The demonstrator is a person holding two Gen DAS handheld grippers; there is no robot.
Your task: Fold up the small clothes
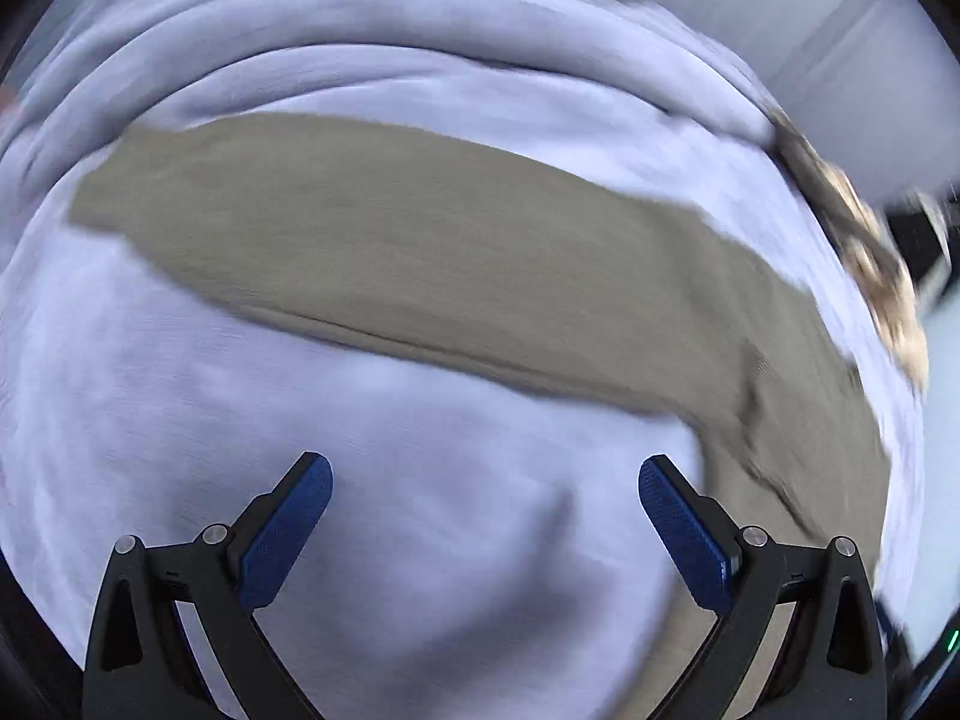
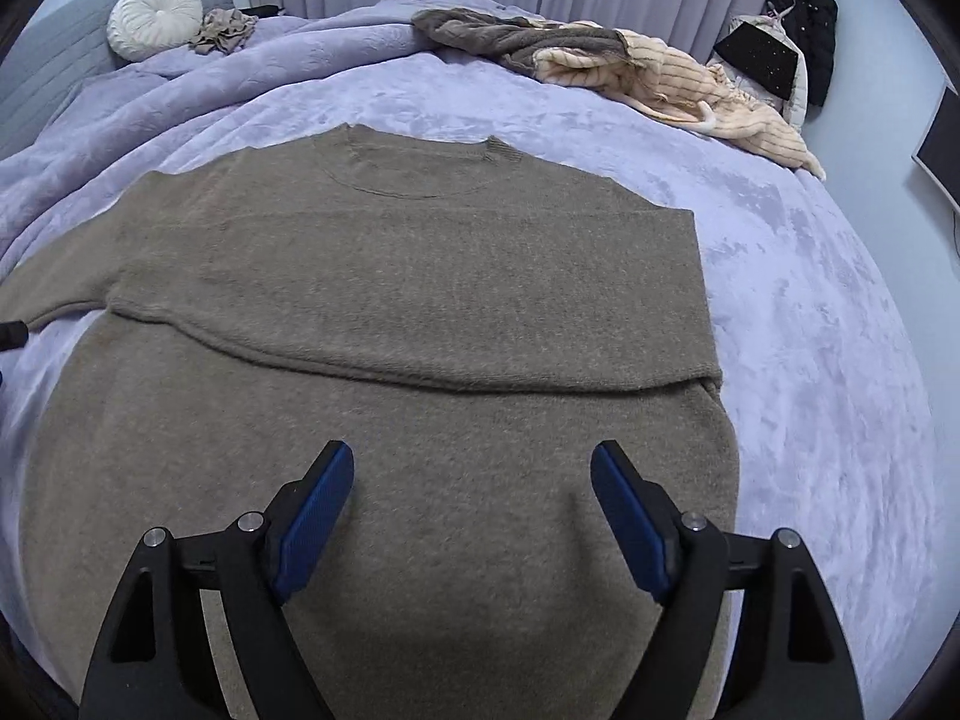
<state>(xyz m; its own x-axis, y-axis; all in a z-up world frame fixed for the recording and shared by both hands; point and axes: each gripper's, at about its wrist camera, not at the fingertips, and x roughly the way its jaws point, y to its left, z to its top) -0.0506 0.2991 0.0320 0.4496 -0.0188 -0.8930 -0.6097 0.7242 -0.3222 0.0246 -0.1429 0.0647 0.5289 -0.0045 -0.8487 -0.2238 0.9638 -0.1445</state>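
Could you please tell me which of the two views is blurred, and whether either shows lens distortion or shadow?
Left wrist view: motion blur smears the sweater's sleeve and the lilac blanket, though the left gripper stays sharp. Right wrist view: sharp; the sweater shows its knit, fisheye bends the bed into a dome, and a soft shadow lies below the open right gripper.

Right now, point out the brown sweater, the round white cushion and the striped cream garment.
brown sweater [image 2: 420, 276]: right wrist view, on the folded-over sleeve.
round white cushion [image 2: 155, 18]: right wrist view, its centre.
striped cream garment [image 2: 678, 84]: right wrist view, its ribbed middle.
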